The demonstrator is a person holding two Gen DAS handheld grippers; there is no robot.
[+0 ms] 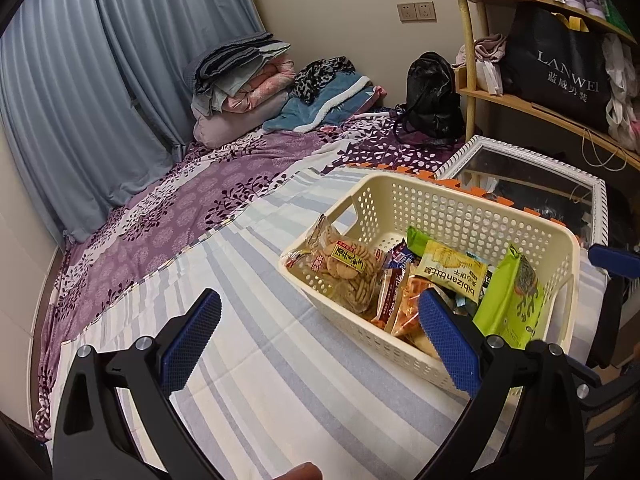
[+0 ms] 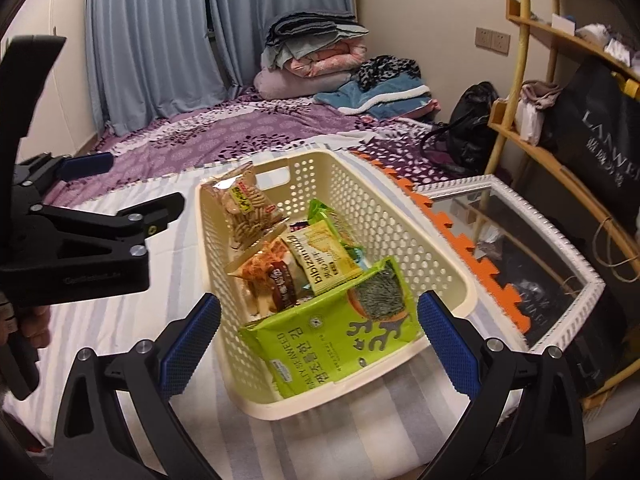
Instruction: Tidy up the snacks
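Observation:
A cream perforated basket (image 1: 460, 204) (image 2: 404, 216) stands on the striped bedsheet and holds several snack packs. A clear cookie bag (image 1: 344, 268) (image 2: 248, 204) leans at its far left corner. A yellow-green biscuit pack (image 1: 452, 272) (image 2: 324, 256) lies in the middle. A green seaweed pack (image 1: 516, 300) (image 2: 340, 328) leans on the near rim. My left gripper (image 1: 320, 340) is open and empty to the left of the basket. My right gripper (image 2: 320, 348) is open and empty, with its fingers either side of the seaweed pack without touching it.
A white-framed mirror (image 2: 532, 248) lies right of the basket beside an orange foam mat (image 2: 460, 232). A bamboo shelf (image 1: 540, 100) with a black bag (image 1: 560, 68) stands at right. Folded blankets (image 1: 240, 76) and a black backpack (image 1: 432, 96) sit at the bed's far end.

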